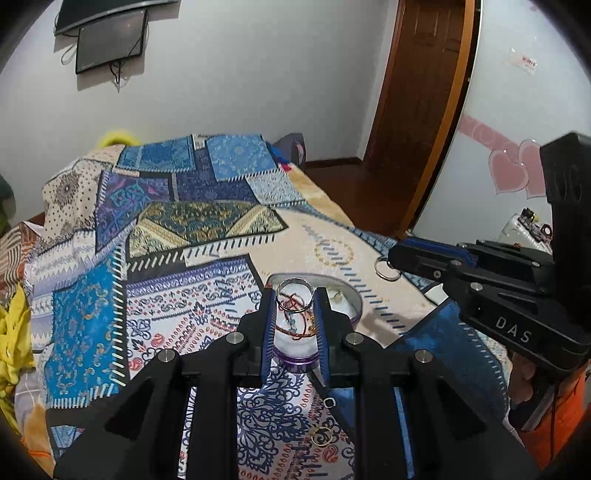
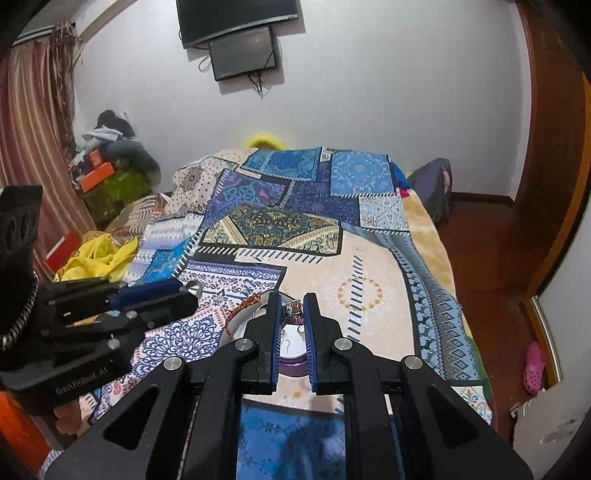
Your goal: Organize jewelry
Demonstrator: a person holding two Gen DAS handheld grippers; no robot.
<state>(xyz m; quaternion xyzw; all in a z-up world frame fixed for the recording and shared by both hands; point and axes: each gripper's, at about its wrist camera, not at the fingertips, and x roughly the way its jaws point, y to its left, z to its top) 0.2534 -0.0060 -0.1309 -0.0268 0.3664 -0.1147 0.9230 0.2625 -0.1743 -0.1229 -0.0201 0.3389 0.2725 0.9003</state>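
A round jewelry box (image 1: 352, 299) with a purple base (image 1: 295, 360) sits on the patterned bedspread; it holds red cords. My left gripper (image 1: 295, 295) is shut on a wide silver ring (image 1: 295, 286) above the box. My right gripper (image 2: 294, 308) is shut on a ring with a dark red stone (image 2: 293, 309) over the same box (image 2: 291, 360). In the left wrist view the right gripper (image 1: 391, 264) carries that ring (image 1: 386, 271) at its tips. A gold ring (image 1: 320, 437) and a small square piece (image 1: 328, 402) lie on the bedspread nearer to me.
The bed (image 2: 369, 240) fills the middle; its right edge drops to a wooden floor (image 2: 491, 240). Yellow cloth (image 2: 99, 254) lies at the left. A red cord (image 2: 245, 306) trails from the box. Screens (image 2: 240, 33) hang on the far wall.
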